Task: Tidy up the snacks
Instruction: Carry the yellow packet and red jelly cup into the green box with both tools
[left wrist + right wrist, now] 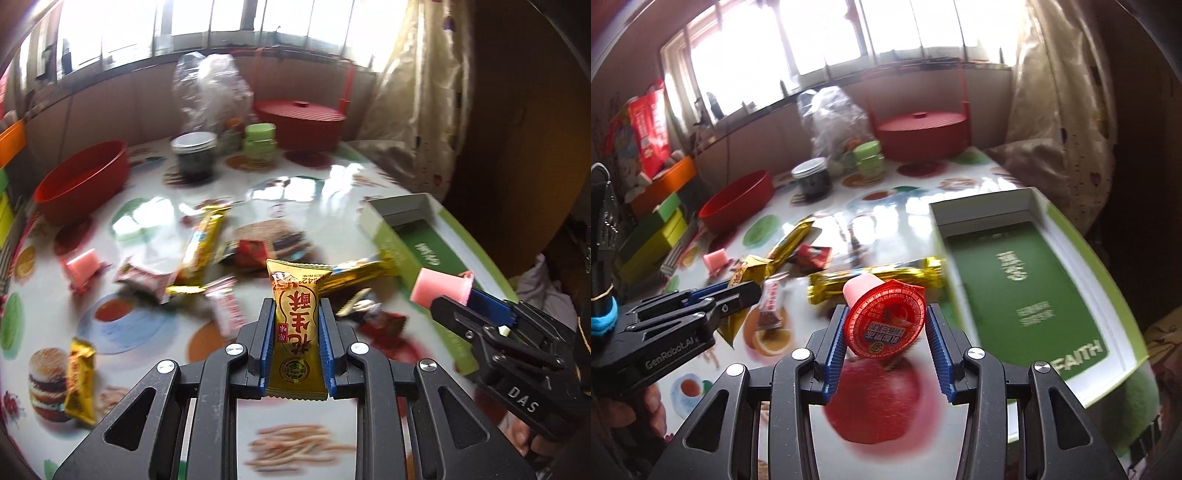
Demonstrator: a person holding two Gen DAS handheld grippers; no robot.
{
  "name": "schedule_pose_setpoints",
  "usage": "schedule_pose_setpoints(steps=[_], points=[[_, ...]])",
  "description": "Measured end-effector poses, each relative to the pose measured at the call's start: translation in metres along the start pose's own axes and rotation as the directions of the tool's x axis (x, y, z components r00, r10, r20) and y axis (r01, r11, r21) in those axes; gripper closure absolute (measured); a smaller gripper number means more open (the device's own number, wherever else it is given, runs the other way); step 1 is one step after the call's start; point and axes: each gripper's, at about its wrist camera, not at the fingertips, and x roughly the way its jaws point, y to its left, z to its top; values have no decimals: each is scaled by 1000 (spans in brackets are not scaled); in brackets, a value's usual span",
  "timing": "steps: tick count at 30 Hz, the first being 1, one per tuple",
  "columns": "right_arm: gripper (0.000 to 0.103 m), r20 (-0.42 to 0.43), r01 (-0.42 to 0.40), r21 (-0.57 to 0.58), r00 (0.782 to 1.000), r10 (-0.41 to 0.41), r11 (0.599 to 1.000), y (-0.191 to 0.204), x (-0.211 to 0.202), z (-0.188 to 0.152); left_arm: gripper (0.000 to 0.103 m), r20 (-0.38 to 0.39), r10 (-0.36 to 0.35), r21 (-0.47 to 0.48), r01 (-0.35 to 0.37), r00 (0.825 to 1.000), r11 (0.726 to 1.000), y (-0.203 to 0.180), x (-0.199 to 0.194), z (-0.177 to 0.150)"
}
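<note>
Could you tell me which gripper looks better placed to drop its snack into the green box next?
Right, probably. The right gripper, holding the pink jelly cup, sits beside the green box. The left gripper, holding the gold snack packet, is farther off, above the scattered snacks.

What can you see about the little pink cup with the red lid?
The pink cup is a small jelly-style tub of pale pink plastic, sealed with a round red foil lid printed in white characters. It lies tipped on its side, lid facing the camera, lifted above the table. The right tongs hold it, blue ribbed pads pressing on both sides. Nothing else touches it. In the left wrist view it pokes out from those tongs, near the green box.
</note>
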Motion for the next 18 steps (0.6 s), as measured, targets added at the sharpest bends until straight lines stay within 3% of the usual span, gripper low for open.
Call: schedule_pose_setpoints(steps=[10,18], points=[[62,31,94,54,995,-95,994,-45,-18,2,80,-14,-98,52,99,995,994,-45,12,11],[62,18,174,102,984,-177,979,-78,-19,-2,80,-36,-201,88,204,979,975,-86,26,24]])
